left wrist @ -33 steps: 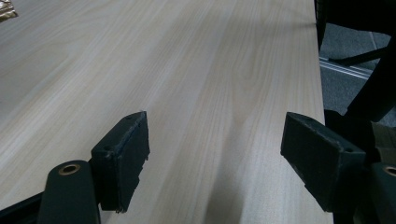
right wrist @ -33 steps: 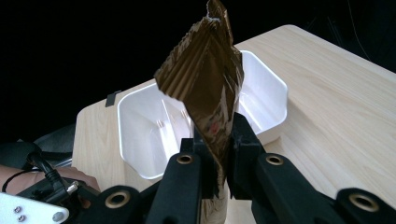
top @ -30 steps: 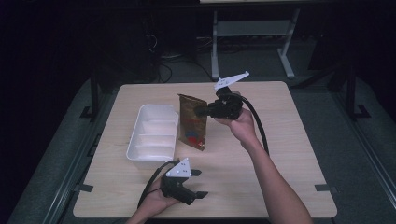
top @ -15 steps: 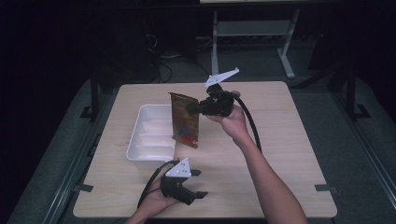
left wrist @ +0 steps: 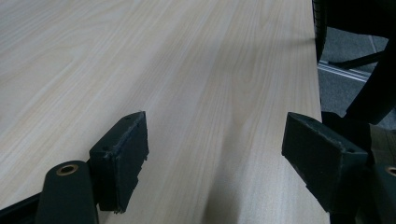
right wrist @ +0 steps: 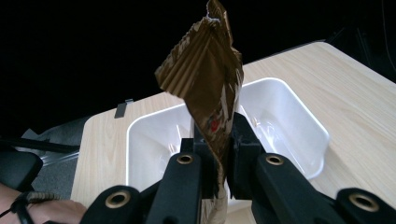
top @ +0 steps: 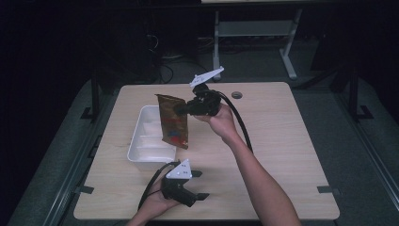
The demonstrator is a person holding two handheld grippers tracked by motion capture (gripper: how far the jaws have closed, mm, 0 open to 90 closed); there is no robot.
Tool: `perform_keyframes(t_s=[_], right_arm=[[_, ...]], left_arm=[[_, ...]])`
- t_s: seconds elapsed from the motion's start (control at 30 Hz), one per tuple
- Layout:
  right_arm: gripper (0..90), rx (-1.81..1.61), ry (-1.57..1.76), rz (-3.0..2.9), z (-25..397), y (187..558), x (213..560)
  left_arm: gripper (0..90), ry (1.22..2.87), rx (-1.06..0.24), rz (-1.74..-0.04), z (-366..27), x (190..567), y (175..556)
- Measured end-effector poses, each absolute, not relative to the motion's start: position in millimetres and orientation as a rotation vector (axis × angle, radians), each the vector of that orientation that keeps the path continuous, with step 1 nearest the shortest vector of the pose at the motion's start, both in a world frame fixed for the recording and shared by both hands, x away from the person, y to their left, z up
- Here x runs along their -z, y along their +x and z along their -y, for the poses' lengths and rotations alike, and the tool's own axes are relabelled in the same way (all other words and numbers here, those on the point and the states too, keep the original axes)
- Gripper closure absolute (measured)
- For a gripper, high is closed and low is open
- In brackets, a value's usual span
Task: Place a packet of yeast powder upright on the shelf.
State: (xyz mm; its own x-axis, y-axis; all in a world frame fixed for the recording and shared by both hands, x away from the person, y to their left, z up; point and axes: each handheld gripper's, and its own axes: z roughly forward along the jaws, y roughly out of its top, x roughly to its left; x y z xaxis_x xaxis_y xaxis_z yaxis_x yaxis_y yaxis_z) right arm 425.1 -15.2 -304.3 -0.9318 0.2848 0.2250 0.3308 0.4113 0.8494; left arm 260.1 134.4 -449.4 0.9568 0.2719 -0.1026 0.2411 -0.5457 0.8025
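Right gripper (top: 181, 108) fingers (right wrist: 243, 140) clamped on brown snack pouch (top: 173, 120); pouch held upright in air, above right edge of white tray (top: 141, 141). Tray sits left of centre on tabletop (top: 282, 141). Left gripper (top: 200, 184) fingers (left wrist: 122, 154) spread wide, nothing between, resting low at near tabletop edge, just in front of tray.

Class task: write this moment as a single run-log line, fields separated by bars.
right tongs: shut on brown foil snack packet | packet: held above white plastic tray | left tongs: open, low over light wooden table
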Motion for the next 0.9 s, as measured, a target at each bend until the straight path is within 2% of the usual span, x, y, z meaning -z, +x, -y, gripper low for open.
perform_keyframes(t_s=[0.9], right_arm=[[83.3, 1.554, -0.486, 2.616, -33, 439, 301]], left_arm=[[22.5, 2.173, -0.046, -0.358, -135, 449, 258]])
